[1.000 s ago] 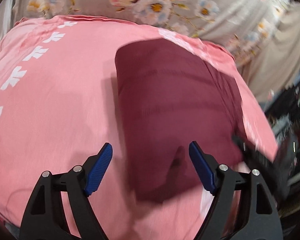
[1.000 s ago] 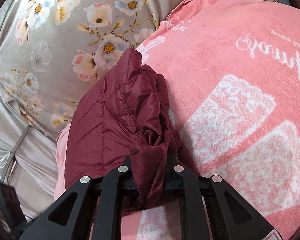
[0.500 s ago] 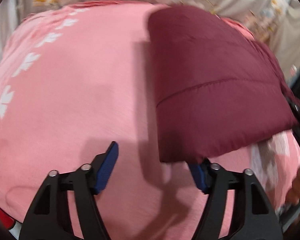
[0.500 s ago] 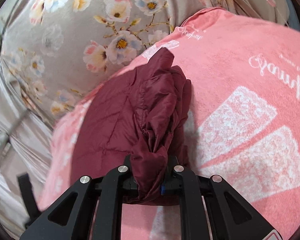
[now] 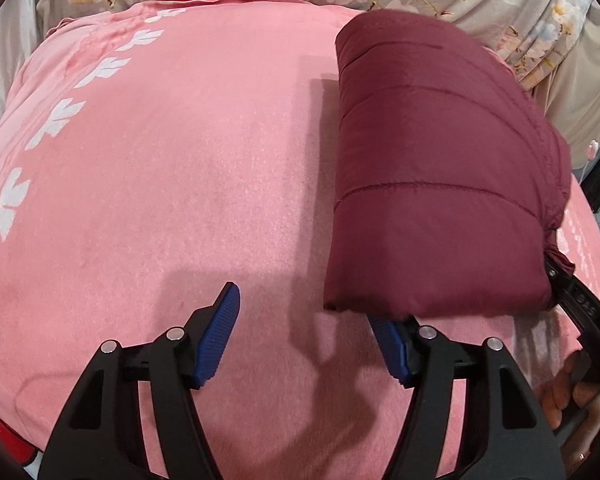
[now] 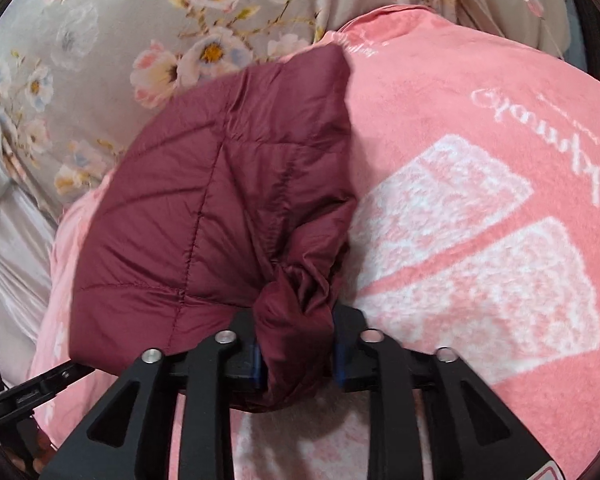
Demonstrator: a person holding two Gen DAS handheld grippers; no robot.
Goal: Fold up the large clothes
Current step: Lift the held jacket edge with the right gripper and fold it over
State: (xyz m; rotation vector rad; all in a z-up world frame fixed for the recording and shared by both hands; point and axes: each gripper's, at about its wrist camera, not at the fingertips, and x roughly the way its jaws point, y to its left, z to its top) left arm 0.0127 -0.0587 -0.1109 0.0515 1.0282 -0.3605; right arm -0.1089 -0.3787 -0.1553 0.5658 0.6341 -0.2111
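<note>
One maroon quilted jacket (image 5: pixel 440 184), folded, on the right of a pink blanket (image 5: pixel 180 160); right gripper (image 6: pixel 296 354) clamped on its bunched edge for carrying; left gripper (image 5: pixel 308 344) spread, empty.

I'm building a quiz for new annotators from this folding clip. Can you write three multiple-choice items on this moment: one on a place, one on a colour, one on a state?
1. Where does the folded jacket lie in the left wrist view?
A. Right of the open fingers
B. Far left edge
C. On the floor

2. What colour is the blanket under it?
A. Green
B. Pink with white print
C. Plain black

3. What is the right gripper doing?
A. Open and holding nothing
B. Shut on the jacket
C. Out of view

Key: 1 A, the jacket fills the right half; 2 B, pink shows all round it; 3 B, bunched maroon cloth sits pinched between its fingers, while the left gripper gapes.
</note>
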